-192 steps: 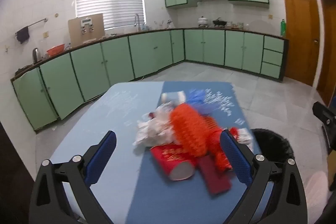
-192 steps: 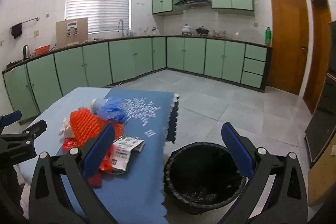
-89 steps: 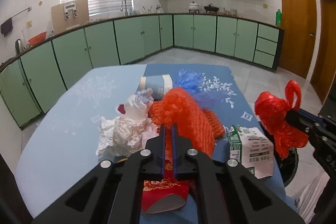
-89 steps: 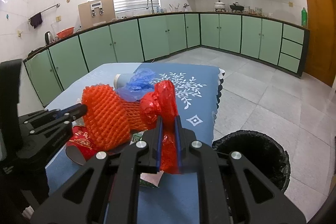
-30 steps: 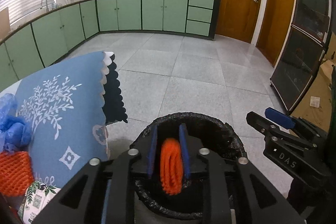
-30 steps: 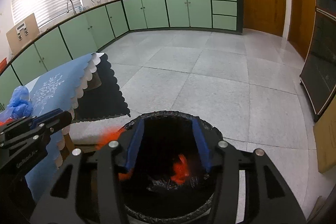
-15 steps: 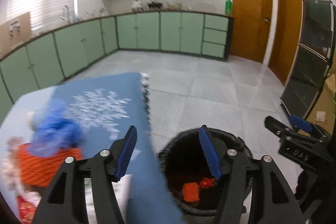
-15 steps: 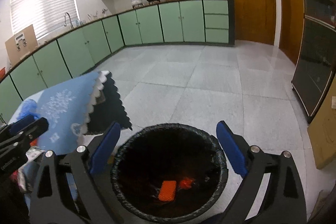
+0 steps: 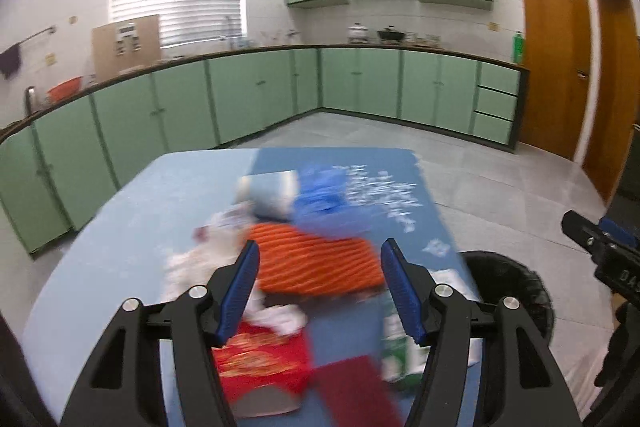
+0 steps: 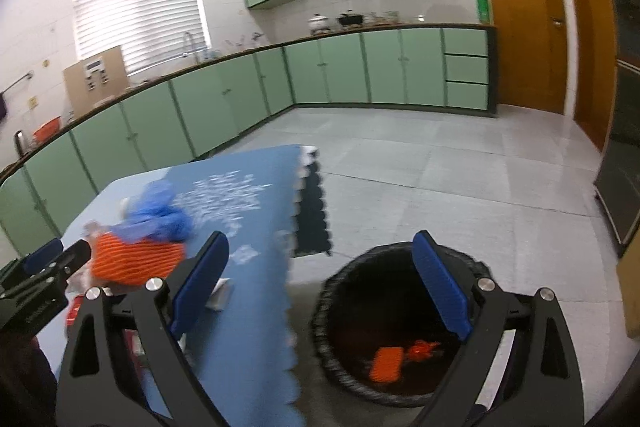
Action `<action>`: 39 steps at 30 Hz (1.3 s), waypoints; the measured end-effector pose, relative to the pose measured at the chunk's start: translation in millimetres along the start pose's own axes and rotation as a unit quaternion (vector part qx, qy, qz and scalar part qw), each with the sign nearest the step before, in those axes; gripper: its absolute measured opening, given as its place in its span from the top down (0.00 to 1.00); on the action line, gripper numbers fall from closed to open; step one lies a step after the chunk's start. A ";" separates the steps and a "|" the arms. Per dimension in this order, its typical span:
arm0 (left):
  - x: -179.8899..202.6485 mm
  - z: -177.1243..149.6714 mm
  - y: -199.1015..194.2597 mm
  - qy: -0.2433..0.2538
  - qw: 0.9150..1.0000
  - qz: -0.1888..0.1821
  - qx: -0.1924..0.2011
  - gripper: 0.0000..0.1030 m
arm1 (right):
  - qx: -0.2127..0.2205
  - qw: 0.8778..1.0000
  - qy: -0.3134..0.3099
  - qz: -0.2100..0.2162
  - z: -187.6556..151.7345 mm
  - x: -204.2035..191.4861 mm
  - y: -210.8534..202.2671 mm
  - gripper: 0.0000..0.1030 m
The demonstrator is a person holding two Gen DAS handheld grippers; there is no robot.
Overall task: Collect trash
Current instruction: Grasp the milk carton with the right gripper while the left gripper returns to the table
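- Hovering over the blue-clothed table (image 9: 132, 211), left tool (image 9: 318, 285) spread and gripping nothing, jaws having just been opening.
- Lying blurred on the table ahead of that tool: orange mesh netting (image 9: 316, 263), crumpled white paper (image 9: 200, 255), a blue plastic bag (image 9: 320, 201) and a pale cup (image 9: 268, 193).
- Sitting nearest the camera on the table: a red paper cup (image 9: 264, 363) and a green-and-white carton (image 9: 400, 347).
- Hanging just right of the table, right tool (image 10: 320, 279) spread wide and empty, jaws having just been opening.
- Standing on the floor beside the table, black bin (image 10: 344, 291), holding an orange mesh piece (image 10: 386, 363) and a red scrap (image 10: 420, 349).
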State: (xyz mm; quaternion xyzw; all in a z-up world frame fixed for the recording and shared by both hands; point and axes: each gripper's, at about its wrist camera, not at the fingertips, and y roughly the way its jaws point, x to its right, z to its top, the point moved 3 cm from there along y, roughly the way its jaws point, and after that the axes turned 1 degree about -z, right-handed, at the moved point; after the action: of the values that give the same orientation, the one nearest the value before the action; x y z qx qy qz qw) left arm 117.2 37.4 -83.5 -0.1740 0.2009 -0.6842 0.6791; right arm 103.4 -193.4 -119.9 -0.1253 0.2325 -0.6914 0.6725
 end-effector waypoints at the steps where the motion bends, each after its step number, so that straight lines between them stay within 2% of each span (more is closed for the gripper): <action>1: -6.4 -3.0 -1.2 -0.002 1.000 0.005 -0.002 0.40 | 0.001 1.000 -0.007 0.003 -2.7 -11.5 -0.9 0.12; 8: -51.8 -25.7 -11.3 -0.017 0.999 0.047 -0.004 0.40 | -0.016 0.999 -0.043 0.017 -22.9 -72.6 5.1 0.12; 12: -66.8 -31.1 -11.4 -0.025 0.998 0.057 -0.005 0.40 | -0.022 0.998 -0.057 0.013 -36.5 -91.2 12.6 0.12; 19: -78.2 -38.3 -4.0 -0.027 0.998 0.065 -0.004 0.40 | -0.039 0.997 -0.065 0.006 -47.9 -108.6 28.7 0.12; 28: -87.9 -40.3 1.2 -0.026 0.997 0.067 -0.005 0.40 | -0.074 0.994 -0.078 -0.024 -57.5 -126.1 51.0 0.11; 36: -93.8 -41.7 6.0 -0.035 0.997 0.062 -0.012 0.40 | -0.104 0.990 -0.084 -0.044 -60.4 -125.8 66.1 0.11; 38: -92.9 -42.6 6.9 -0.036 0.997 0.060 -0.014 0.40 | -0.106 0.990 -0.081 -0.042 -60.2 -124.0 67.9 0.12; 39: -92.4 -42.6 7.4 -0.036 0.998 0.059 -0.015 0.40 | -0.107 0.990 -0.080 -0.039 -60.7 -124.1 68.3 0.16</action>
State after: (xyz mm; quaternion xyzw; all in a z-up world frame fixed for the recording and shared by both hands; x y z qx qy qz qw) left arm 103.3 131.4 -120.6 -0.1965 0.1965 -0.6335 0.7221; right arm 141.4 -60.6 -188.3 -0.2606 0.2454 -0.6758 0.6444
